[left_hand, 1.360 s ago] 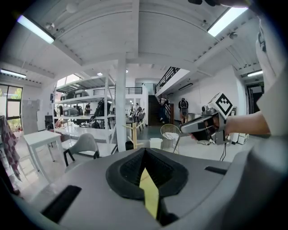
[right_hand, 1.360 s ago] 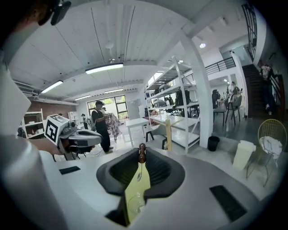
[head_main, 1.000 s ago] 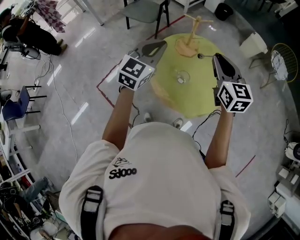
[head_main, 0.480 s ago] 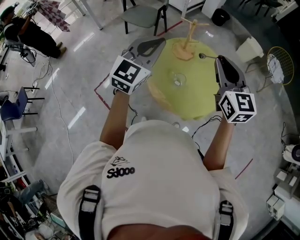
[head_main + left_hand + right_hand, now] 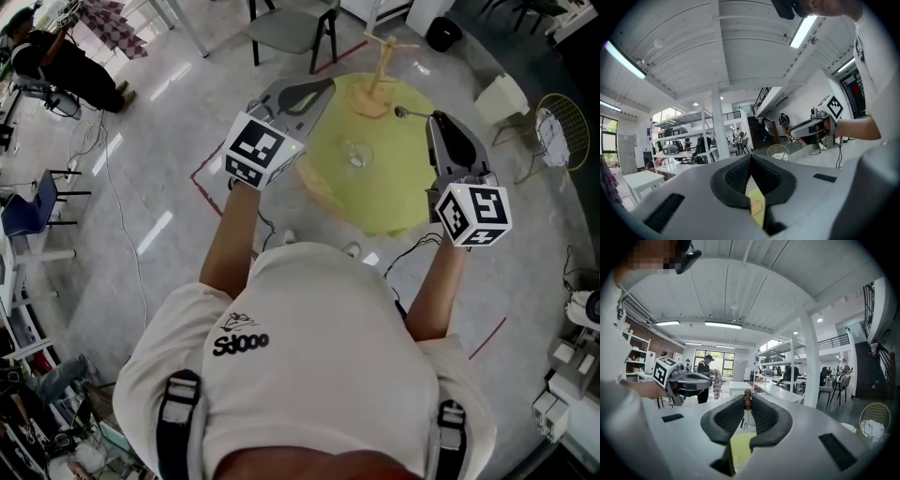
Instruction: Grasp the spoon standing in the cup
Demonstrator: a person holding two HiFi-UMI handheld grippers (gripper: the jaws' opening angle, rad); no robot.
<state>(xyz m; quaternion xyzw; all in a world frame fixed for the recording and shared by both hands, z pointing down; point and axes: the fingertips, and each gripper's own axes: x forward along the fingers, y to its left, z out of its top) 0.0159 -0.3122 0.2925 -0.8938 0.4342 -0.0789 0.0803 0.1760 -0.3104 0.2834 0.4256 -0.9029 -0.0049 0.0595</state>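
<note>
One slim spoon point(image 5: 405, 112), round yellow table point(image 5: 394, 187)

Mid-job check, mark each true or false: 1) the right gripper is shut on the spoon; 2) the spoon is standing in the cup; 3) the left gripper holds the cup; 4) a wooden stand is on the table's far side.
1) True. The right gripper is closed on the spoon, gripping its handle at the jaw tips.
2) False. The spoon is outside the cup, sticking out from the right gripper's tips.
3) False. The left gripper has its jaws together on nothing, and the cup stands alone on the table.
4) True. The wooden stand is at the far side.
</note>
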